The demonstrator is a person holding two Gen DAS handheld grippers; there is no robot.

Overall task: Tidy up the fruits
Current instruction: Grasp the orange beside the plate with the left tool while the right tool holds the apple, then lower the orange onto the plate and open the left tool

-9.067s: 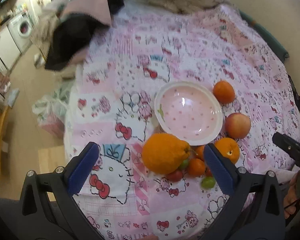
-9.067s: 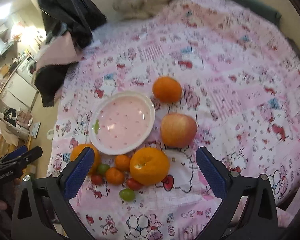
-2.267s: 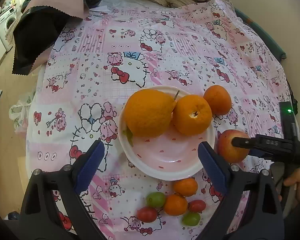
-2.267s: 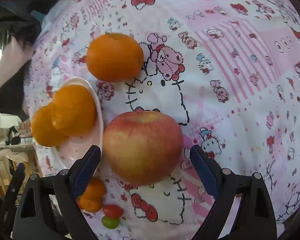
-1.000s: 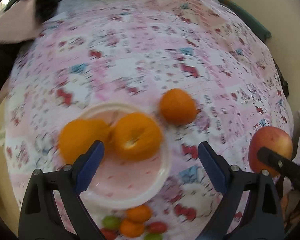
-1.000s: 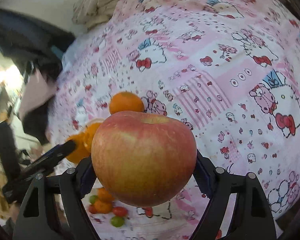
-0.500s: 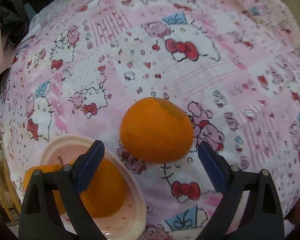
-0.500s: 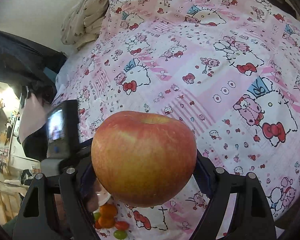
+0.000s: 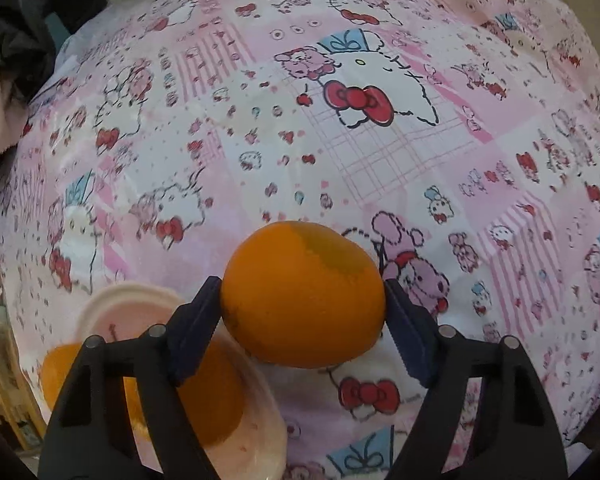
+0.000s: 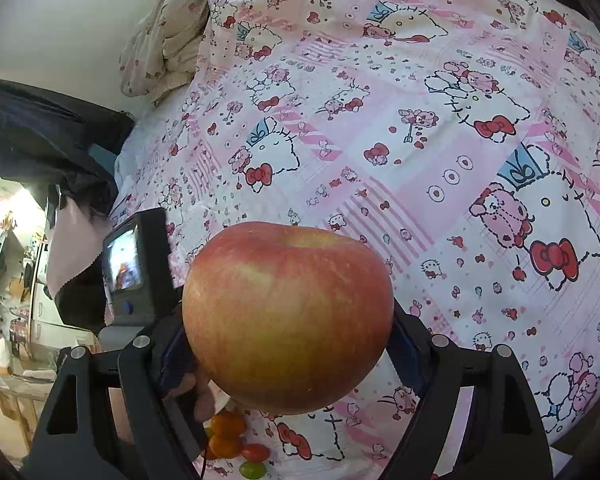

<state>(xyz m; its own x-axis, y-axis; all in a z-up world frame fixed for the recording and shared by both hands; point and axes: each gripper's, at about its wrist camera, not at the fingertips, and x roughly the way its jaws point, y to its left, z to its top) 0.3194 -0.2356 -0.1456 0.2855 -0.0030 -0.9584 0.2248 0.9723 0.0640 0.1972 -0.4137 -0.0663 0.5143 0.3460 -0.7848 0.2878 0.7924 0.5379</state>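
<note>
Beside the bowl, just off its far rim, the left gripper was clamped on an orange, both pads pressed to its sides; whether the fruit rested on the bedspread or sat just above it could not be told. Bowl pale pink, at the lower left of the left wrist view, with two larger oranges already inside, partly hidden behind the gripper finger. Right gripper gripped a red-yellow apple, held clear above the bedspread, stem dimple up. Below the apple, a cluster of small fruits lay on the cloth: small orange ones, a red one, a green one. Bowl itself was not visible in the right wrist view. Judged roughly half done: two fruits bowled, two more in hand and ready to go in, small ones untouched. Room in the bowl looked tight beside the two big oranges, so the orange and apple might have needed careful setting down to avoid rolling out.
</note>
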